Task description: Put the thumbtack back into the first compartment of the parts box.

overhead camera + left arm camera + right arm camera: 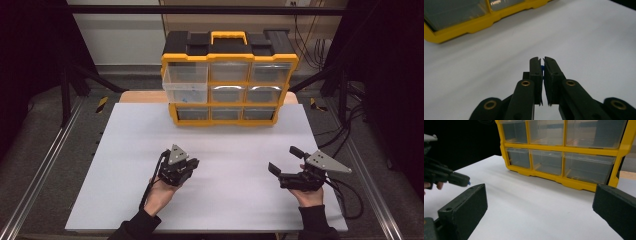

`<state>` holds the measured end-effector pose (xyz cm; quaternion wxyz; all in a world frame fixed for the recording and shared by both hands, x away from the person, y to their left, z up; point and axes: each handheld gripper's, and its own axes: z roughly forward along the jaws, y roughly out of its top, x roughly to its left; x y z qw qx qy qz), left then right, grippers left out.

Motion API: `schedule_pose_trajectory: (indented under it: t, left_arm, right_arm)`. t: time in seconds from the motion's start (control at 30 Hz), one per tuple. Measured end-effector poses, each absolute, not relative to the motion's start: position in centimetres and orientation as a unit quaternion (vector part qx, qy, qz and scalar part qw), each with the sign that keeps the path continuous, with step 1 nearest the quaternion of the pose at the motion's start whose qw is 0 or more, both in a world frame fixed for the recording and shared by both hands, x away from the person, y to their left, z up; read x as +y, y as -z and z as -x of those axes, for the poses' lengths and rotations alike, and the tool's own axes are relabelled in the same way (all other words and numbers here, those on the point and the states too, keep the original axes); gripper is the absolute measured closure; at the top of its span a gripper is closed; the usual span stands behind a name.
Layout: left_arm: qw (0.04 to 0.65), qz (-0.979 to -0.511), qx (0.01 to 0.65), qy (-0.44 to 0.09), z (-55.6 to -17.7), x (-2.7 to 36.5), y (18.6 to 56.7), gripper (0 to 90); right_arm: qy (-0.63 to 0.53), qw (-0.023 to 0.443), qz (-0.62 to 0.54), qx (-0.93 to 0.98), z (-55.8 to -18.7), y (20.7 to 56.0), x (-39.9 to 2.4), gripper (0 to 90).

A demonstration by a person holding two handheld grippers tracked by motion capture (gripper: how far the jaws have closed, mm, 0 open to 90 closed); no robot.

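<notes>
A yellow and black drawer organizer (229, 56) with clear drawers stands at the back of the white table (225, 200). Its top-left drawer (185, 82) is pulled out. My left gripper (194, 163) is held left of centre, shut on a small blue piece (542, 68) that peeks out between the jaws. In the left gripper view, that gripper (542, 60) points over bare table toward the organizer's yellow base (474, 25). My right gripper (284, 159) is held at the right, open and holding nothing. In the right gripper view, its jaws (540, 195) stand wide apart facing the organizer (574, 183), with the left gripper (449, 176) and the blue piece (469, 183) at the left.
Metal rails run along both sides of the table, and cables lie on the floor at the right. A wooden strip (142, 96) shows behind the white surface beside the organizer. Bare white surface lies between the grippers and the organizer.
</notes>
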<state>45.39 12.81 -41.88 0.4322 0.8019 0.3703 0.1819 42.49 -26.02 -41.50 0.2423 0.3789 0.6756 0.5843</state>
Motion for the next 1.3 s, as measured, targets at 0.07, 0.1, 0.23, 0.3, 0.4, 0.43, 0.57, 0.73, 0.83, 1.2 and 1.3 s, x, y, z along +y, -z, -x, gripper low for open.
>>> schedule_pose_trajectory:
  t: [0.07, 0.1, 0.23, 0.3, 0.4, 0.43, 0.57, 0.73, 0.83, 1.2, 1.3]
  left_arm:
    - [0.440, -0.798, 0.367, -0.186, -45.2, 13.1, 41.0, 84.6]
    - [0.445, -0.796, 0.366, -0.187, -45.2, 13.3, 40.6, 84.6]
    - [0.466, -0.785, 0.359, -0.196, -44.9, 14.2, 38.5, 84.6]
    - [0.475, -0.780, 0.356, -0.200, -44.8, 14.5, 37.6, 84.5]
    - [0.486, -0.772, 0.354, -0.207, -44.9, 15.0, 36.3, 84.6]
    - [0.486, -0.771, 0.354, -0.210, -45.0, 15.0, 36.0, 84.6]
    - [0.492, -0.765, 0.350, -0.223, -45.3, 15.3, 34.3, 84.6]
    - [0.499, -0.758, 0.349, -0.232, -45.9, 15.6, 32.2, 84.6]
    - [0.500, -0.757, 0.347, -0.239, -46.1, 15.6, 31.2, 84.6]
    - [0.506, -0.749, 0.335, -0.265, -47.0, 15.6, 27.1, 84.5]
    - [0.505, -0.748, 0.335, -0.272, -47.3, 15.5, 26.4, 84.5]
  right_arm:
    - [-0.583, 0.242, -0.380, 0.676, -42.5, 41.5, -26.0, 0.6]
    - [-0.582, 0.243, -0.379, 0.677, -42.5, 41.5, -26.0, 0.6]
    - [-0.580, 0.244, -0.378, 0.679, -42.5, 41.6, -26.0, 0.6]
    - [-0.581, 0.244, -0.378, 0.678, -42.5, 41.6, -25.9, 0.6]
    - [-0.581, 0.243, -0.379, 0.678, -42.5, 41.6, -26.0, 0.6]
    - [-0.580, 0.244, -0.380, 0.678, -42.5, 41.6, -25.9, 0.6]
    - [-0.581, 0.244, -0.379, 0.678, -42.5, 41.6, -25.9, 0.6]
    - [-0.581, 0.243, -0.379, 0.678, -42.5, 41.6, -26.0, 0.6]
    - [-0.581, 0.243, -0.379, 0.678, -42.5, 41.6, -26.0, 0.6]
    - [-0.581, 0.243, -0.381, 0.677, -42.5, 41.5, -26.0, 0.6]
    - [-0.581, 0.243, -0.380, 0.677, -42.5, 41.6, -26.0, 0.6]
